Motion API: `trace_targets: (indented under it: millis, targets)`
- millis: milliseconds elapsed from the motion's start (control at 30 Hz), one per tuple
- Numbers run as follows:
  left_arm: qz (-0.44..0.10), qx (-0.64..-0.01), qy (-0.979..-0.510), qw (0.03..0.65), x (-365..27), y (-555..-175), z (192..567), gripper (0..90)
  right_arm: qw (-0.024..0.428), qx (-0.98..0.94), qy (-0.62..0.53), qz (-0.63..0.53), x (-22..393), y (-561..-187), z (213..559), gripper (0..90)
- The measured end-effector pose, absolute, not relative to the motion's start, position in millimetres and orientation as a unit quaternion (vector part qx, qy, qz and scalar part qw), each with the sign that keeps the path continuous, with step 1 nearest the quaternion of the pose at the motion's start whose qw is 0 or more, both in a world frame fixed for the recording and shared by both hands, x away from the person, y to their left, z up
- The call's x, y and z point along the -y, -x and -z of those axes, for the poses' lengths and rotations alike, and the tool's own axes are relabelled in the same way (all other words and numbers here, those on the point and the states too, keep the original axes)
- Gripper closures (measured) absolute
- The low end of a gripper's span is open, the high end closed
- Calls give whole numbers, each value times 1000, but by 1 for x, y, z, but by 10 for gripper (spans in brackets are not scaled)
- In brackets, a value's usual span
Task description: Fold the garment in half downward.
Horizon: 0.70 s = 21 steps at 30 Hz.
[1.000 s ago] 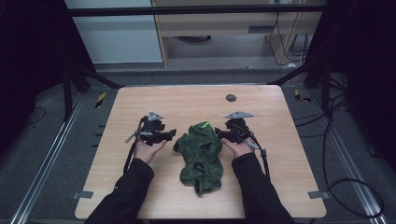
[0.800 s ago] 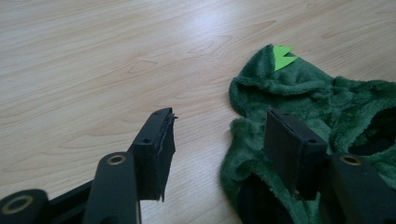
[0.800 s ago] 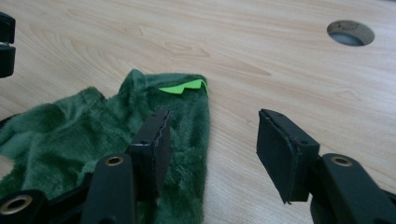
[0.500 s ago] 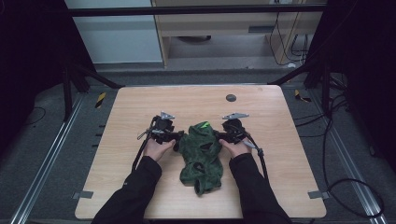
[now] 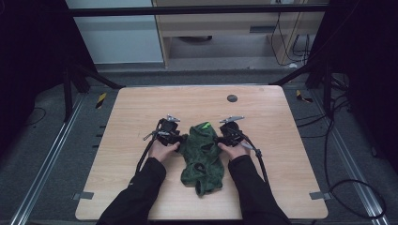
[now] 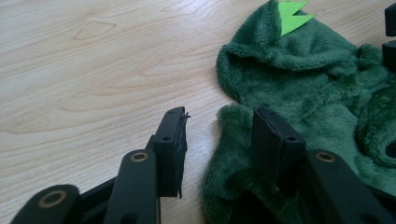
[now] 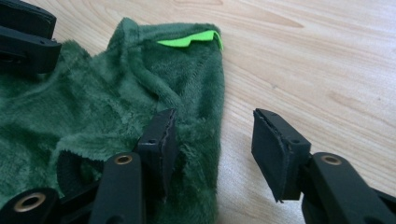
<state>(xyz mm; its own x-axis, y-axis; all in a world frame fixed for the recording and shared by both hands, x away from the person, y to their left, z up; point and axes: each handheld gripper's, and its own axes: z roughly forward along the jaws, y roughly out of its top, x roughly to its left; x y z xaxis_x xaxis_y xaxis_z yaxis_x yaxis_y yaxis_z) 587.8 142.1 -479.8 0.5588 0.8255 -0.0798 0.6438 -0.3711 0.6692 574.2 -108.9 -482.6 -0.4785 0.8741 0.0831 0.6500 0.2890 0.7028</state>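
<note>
Wooden table, green fleece garment between both closing grippers

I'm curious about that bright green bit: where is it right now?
In the high view the bright green patch sits at the far end of the green fleece, mid-table between the left gripper and right gripper.

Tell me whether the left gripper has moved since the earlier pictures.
Yes. In the high view the left gripper has shifted right across the table, reaching the green garment, jaws closing.
</note>
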Motion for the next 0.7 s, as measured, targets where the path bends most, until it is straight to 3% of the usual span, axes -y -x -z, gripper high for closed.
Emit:
trace_targets:
  millis: [467,700]
  targets:
    - [-111,-453,-820,330,-138,-590,488,713,139,-791,-487,-343,110,-576,490,609]
    - [-109,-457,-821,326,-135,-589,487,785,128,-793,-484,-347,108,-575,492,725]
